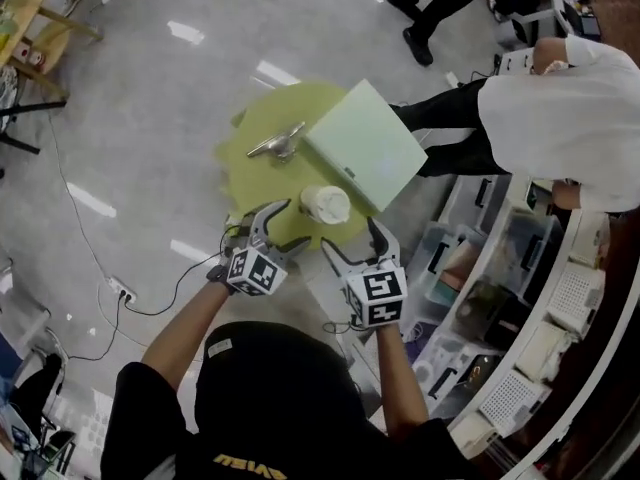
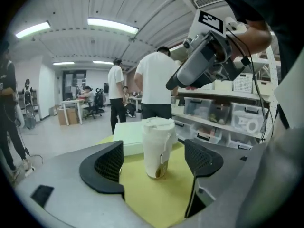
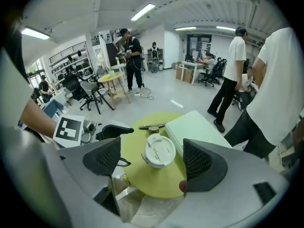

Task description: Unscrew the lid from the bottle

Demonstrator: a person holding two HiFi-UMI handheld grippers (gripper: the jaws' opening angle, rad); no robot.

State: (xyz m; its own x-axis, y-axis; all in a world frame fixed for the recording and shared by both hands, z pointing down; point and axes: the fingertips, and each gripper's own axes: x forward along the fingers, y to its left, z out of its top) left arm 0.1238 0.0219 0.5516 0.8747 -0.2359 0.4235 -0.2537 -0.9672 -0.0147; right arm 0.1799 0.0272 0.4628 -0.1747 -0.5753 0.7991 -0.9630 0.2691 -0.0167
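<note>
Clear tabletop on the left and near sides of the bottle, out to the near edge. Shut off on the right and far side by a pale green box, lying flat just beside the bottle and reaching past the far right edge. Toward the far left edge, blocked by a metal tool (well apart from the bottle, bare yellow between). At the near edge, crowded by the left gripper and right gripper, jaws apart, both short of the bottle. Open overhead. Beyond the right edge, hemmed in by a person and shelves of bins.
</note>
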